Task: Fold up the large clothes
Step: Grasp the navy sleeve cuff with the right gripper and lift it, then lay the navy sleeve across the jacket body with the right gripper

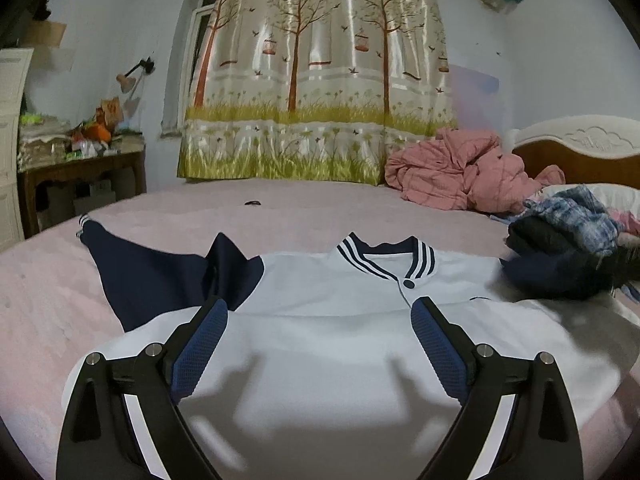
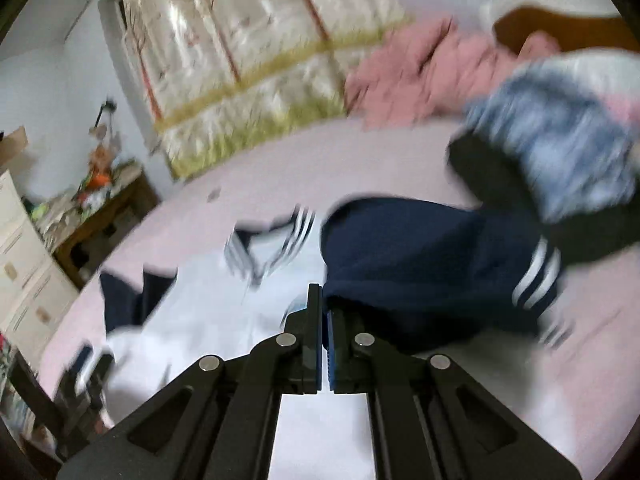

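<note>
A white jacket (image 1: 320,344) with navy sleeves and a striped collar lies front-up on the pink bed (image 1: 48,300). Its lower part is folded up over the body. The left navy sleeve (image 1: 152,272) spreads out to the left. My left gripper (image 1: 320,312) is open and empty, hovering over the jacket's middle. In the blurred right wrist view my right gripper (image 2: 325,300) is shut on the jacket's right navy sleeve (image 2: 420,256), which is lifted and drawn over the white body (image 2: 200,304). The sleeve's striped cuff (image 2: 536,276) hangs to the right.
A pile of dark and blue plaid clothes (image 1: 572,236) sits at the jacket's right. A crumpled pink quilt (image 1: 456,172) lies by the headboard (image 1: 580,148). A cluttered wooden side table (image 1: 80,168) and white drawers (image 2: 24,256) stand at the left. A curtain (image 1: 320,80) hangs behind.
</note>
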The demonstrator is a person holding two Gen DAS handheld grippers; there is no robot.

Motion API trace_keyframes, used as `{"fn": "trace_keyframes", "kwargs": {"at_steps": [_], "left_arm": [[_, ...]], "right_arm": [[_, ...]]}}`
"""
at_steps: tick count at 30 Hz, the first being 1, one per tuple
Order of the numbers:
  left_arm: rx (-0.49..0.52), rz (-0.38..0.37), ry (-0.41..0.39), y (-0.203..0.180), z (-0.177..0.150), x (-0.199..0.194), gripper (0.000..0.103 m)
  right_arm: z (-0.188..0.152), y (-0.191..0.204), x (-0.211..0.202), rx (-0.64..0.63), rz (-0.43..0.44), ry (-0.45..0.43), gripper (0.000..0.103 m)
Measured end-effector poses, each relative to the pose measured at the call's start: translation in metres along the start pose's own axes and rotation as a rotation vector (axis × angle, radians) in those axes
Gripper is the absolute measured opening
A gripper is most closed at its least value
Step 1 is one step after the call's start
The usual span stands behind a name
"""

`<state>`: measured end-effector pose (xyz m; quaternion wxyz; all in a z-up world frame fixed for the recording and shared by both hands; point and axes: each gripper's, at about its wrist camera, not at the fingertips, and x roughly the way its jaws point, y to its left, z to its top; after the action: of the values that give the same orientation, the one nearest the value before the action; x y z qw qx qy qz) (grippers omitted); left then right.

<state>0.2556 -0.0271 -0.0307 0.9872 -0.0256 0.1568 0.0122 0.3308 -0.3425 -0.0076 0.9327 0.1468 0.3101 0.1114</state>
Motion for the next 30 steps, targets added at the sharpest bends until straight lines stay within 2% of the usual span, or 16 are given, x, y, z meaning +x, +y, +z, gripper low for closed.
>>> {"fn": "trace_keyframes", "kwargs": {"at_steps": [3,5,7,10,13,14,19,21,23,24,26,28,30], "left_arm": [[0.014,-0.001,-0.007,-0.002,0.0,-0.001,0.095],[0.016,-0.001,-0.007,-0.002,0.0,-0.001,0.095],[0.015,-0.004,0.0,-0.002,0.0,0.0,0.095],[0.009,-0.009,0.017,-0.002,0.0,0.004,0.095],[0.002,-0.013,0.024,0.0,0.001,0.005,0.095],[0.004,-0.013,0.023,0.0,0.001,0.006,0.095],[0.013,-0.01,0.022,0.001,0.001,0.006,0.095],[0.017,-0.009,0.022,0.001,0.001,0.007,0.097],[0.013,-0.011,0.021,0.0,0.001,0.007,0.098],[0.013,-0.011,0.022,0.0,0.001,0.008,0.099],[0.015,-0.013,0.024,0.0,0.001,0.007,0.099],[0.019,-0.013,0.021,-0.001,0.001,0.007,0.099],[0.029,-0.01,0.017,-0.003,0.001,0.007,0.098]], "right_arm": [[-0.035,0.007,0.03,-0.01,-0.019,0.096,0.006],[-0.055,0.004,0.031,0.021,-0.028,0.098,0.013],[-0.057,-0.007,0.023,0.071,0.011,0.104,0.022],[-0.049,-0.019,-0.008,0.074,-0.013,0.032,0.026],[-0.036,-0.044,-0.036,0.173,-0.07,-0.077,0.047],[-0.033,-0.056,-0.041,0.223,-0.076,-0.097,0.05],[-0.024,-0.118,-0.036,0.404,-0.173,-0.106,0.051],[-0.02,-0.137,-0.024,0.449,-0.155,-0.077,0.051],[-0.018,-0.144,-0.015,0.464,-0.097,-0.069,0.051],[-0.017,-0.144,-0.012,0.45,-0.096,-0.078,0.048],[-0.016,-0.137,-0.01,0.383,-0.107,-0.104,0.02],[-0.016,-0.119,-0.012,0.296,-0.092,-0.132,0.015],[-0.018,-0.101,-0.018,0.244,-0.007,-0.154,0.013]]}}
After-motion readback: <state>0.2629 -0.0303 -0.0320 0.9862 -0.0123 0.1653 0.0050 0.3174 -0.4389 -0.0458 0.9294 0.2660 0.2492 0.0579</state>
